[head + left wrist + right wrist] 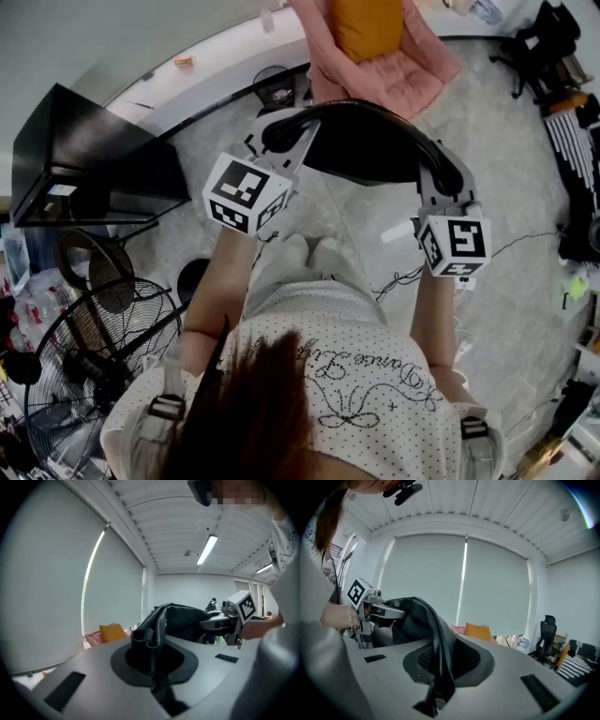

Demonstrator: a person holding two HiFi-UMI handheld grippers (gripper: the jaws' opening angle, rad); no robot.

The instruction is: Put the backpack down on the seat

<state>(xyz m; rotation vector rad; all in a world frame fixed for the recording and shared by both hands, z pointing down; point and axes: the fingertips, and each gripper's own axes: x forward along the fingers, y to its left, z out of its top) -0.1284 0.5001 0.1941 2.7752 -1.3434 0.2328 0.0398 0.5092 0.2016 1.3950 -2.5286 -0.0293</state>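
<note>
A black backpack [370, 141] hangs in the air between my two grippers, above the pale floor and short of the pink seat [412, 70] with its orange cushion [367, 26]. My left gripper [281, 131] is shut on a black strap at the bag's left end, seen pinched between the jaws in the left gripper view [151, 644]. My right gripper [441, 180] is shut on a fold of the bag's fabric at its right end [440, 663]. The seat shows low beyond the bag in both gripper views [111, 632] [478, 631].
A black desk [84, 159] stands at the left with a floor fan [103, 347] in front of it. Cables [403, 277] trail over the floor near my feet. A black office chair [544, 37] and clutter fill the right side.
</note>
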